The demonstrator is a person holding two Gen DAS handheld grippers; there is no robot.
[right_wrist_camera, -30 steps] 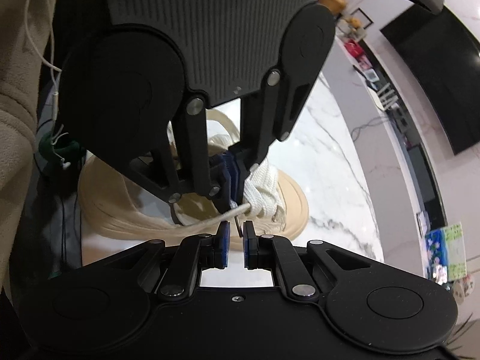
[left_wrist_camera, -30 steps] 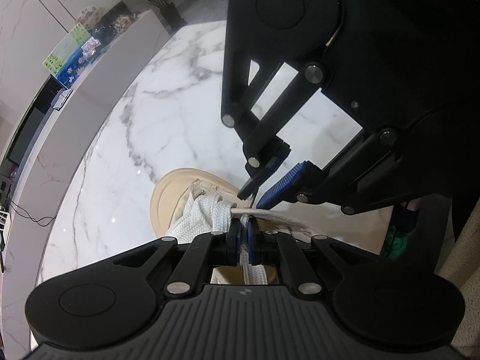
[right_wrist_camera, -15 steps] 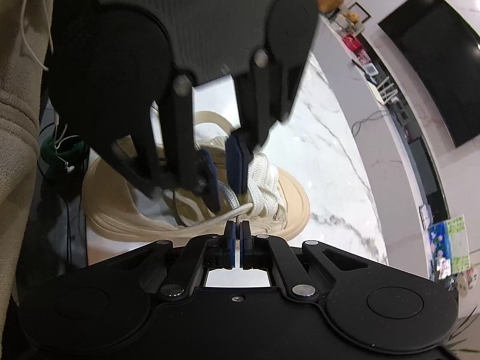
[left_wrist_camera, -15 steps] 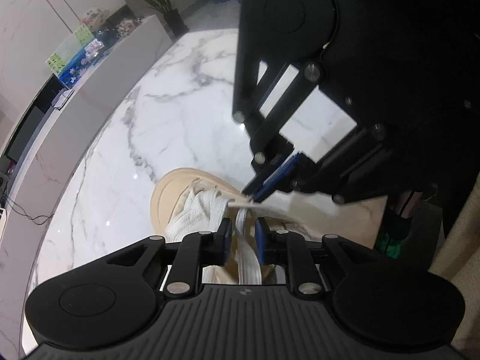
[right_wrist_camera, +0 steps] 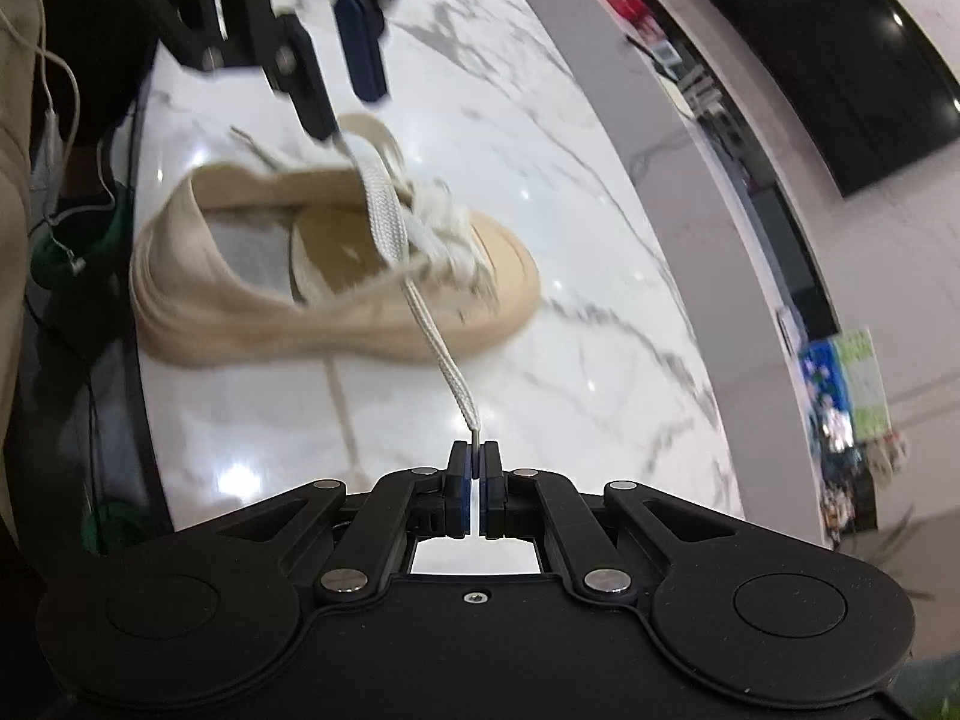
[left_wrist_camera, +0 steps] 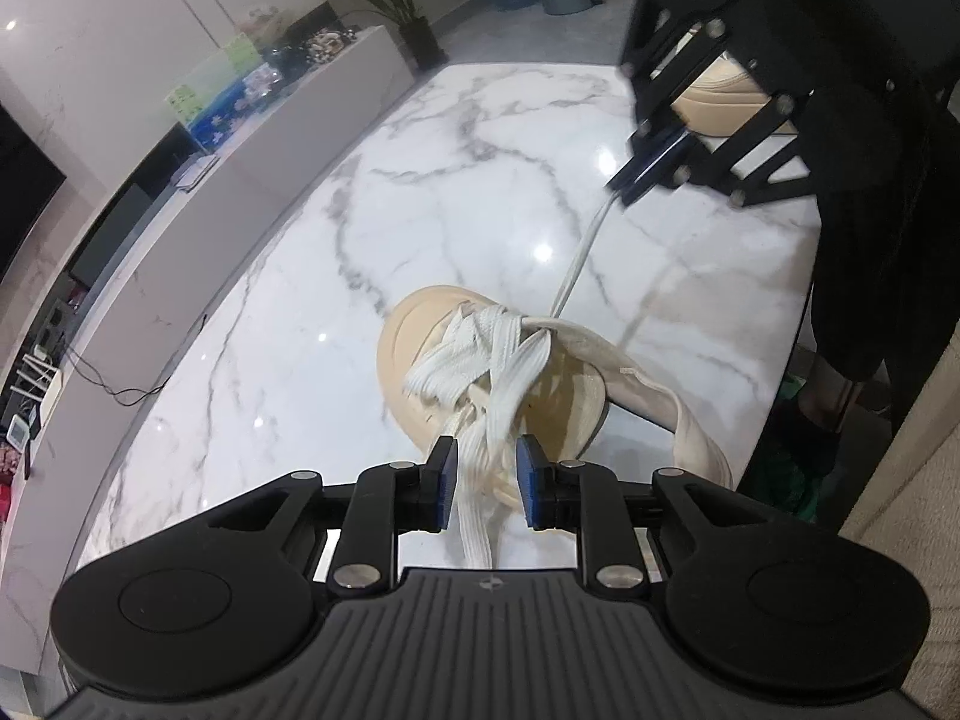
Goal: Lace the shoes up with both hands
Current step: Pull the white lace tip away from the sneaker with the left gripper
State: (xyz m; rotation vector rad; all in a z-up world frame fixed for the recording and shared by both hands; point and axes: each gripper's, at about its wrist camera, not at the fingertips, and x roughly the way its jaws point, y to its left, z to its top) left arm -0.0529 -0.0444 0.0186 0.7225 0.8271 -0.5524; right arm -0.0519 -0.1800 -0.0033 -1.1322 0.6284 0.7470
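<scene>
A beige shoe [left_wrist_camera: 414, 360] lies on the marble table with a flat white lace [left_wrist_camera: 510, 384] threaded through its eyelets. My left gripper [left_wrist_camera: 483, 480] hovers just over the shoe's heel side. Its jaws are opening, and a lace strand hangs loose between the blue pads [left_wrist_camera: 447, 477] without being pinched. My right gripper [right_wrist_camera: 475, 462] is shut on the lace's tip, and the lace [right_wrist_camera: 438, 348] runs taut from it back to the shoe [right_wrist_camera: 240, 300]. In the left wrist view the right gripper [left_wrist_camera: 627, 183] sits far beyond the shoe. The left gripper [right_wrist_camera: 345, 90] shows above the shoe in the right wrist view.
A second beige shoe [left_wrist_camera: 714, 96] lies behind the right gripper. The marble table [left_wrist_camera: 360, 252] ends at a rounded edge on the right. A long white counter [left_wrist_camera: 240, 144] with boxes runs along the left. A beige sleeve [right_wrist_camera: 12, 120] and green object [right_wrist_camera: 54, 246] lie past the table edge.
The left gripper opened and let go of the lace. The right gripper shut on the lace tip and pulled away from the shoe, drawing the lace out taut. Both grippers moved apart.
</scene>
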